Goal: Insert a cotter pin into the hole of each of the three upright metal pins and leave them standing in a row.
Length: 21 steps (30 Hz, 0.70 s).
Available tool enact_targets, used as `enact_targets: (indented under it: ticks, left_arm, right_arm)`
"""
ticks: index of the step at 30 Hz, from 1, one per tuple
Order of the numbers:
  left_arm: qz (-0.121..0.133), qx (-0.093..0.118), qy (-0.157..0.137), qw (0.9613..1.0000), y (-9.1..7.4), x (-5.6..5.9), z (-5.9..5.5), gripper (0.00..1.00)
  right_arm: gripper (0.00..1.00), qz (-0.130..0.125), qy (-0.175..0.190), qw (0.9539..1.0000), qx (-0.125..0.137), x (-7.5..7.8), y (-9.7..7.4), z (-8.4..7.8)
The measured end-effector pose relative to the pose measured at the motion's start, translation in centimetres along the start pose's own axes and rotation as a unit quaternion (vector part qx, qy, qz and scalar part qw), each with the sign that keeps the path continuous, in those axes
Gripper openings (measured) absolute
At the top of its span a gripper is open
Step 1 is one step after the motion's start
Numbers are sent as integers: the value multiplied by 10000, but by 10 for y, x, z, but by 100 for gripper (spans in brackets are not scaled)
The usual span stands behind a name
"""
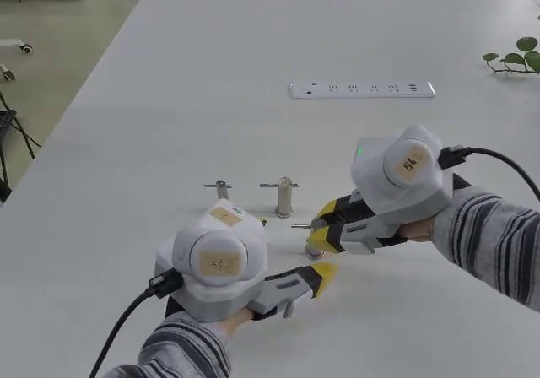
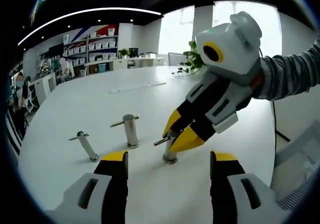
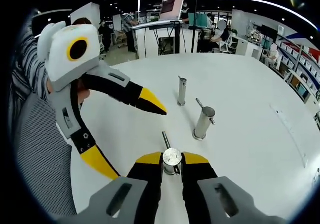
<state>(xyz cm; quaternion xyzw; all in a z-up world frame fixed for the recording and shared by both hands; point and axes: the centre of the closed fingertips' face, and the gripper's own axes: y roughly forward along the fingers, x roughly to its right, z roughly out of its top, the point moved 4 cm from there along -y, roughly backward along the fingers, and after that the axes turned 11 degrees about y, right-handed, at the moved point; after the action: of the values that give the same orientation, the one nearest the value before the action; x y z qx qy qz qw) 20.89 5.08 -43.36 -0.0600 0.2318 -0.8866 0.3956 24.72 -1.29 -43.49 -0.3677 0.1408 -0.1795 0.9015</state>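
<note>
I am on the last of the three insertions. The slim upright steel pin and the thicker steel cylinder pin stand side by side on the white workbench, each with a thin cotter pin lying across its top. The third short steel pin stands nearer to me, in front of that pair. My right gripper has its yellow-tipped jaws clamped on its upper end. A small wire cotter pin juts sideways from its head; it looks at least partly through the hole, though I cannot tell how far. My left gripper hangs just beside it with its jaws spread wide and nothing between them.

As I judge it, the next move calls for the cotter pin to be seated. The right gripper would then set the third pin in line with the other two and let go gently so it stays upright.
</note>
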Motion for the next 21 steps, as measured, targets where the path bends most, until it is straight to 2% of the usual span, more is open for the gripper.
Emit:
enact_targets:
  ticks: [4,6,14,21]
  left_arm:
    - [14,87,-63,9999,-8,-4,0,70]
    - [28,153,-84,9998,-14,-8,0,72]
    - [137,198,-160,9996,-33,-25,-6,80]
    - [278,247,-210,9991,-47,-34,-9,86]
  right_arm:
    - [9,12,43,10000,17,0,1,1]
    - [9,44,-67,10000,0,0,1,1]
    - [9,28,-108,9999,-30,1,1,2]
    - [9,18,-102,9999,-77,7,-2,2]
